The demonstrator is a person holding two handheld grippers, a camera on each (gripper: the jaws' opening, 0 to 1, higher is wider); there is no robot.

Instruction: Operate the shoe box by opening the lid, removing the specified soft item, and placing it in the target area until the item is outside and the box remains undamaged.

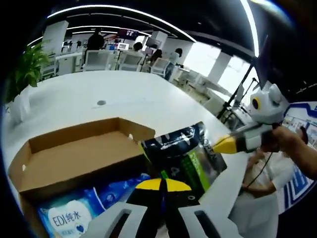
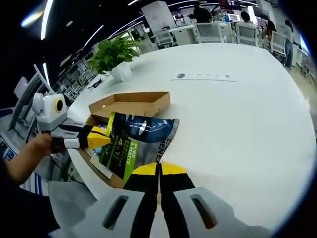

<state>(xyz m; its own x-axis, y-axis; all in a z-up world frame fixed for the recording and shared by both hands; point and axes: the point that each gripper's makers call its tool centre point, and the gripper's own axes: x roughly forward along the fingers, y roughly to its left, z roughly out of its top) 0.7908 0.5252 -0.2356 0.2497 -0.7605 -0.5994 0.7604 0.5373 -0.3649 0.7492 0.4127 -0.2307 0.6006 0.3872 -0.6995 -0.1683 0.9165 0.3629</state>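
Note:
A brown cardboard shoe box (image 1: pixel 74 153) lies open on the white table (image 1: pixel 114 94), with a blue wipes pack (image 1: pixel 74 213) inside it. A soft dark navy and green package (image 1: pixel 181 153) hangs over the box's near corner. My left gripper (image 1: pixel 163 185) is shut on its lower edge. The right gripper (image 1: pixel 223 145) comes in from the right, its yellow tips pinching the package's far corner. In the right gripper view, the package (image 2: pixel 138 141) stretches between my right gripper (image 2: pixel 159 170), shut on its edge, and the left gripper (image 2: pixel 101 140), above the box (image 2: pixel 133 103).
A potted plant (image 2: pixel 116 54) stands on the table behind the box, also seen as the plant (image 1: pixel 22 74). A small round port (image 2: pixel 181 76) sits mid-table. A hand (image 2: pixel 34 148) holds the left gripper. Chairs, desks and people are at the far end of the room.

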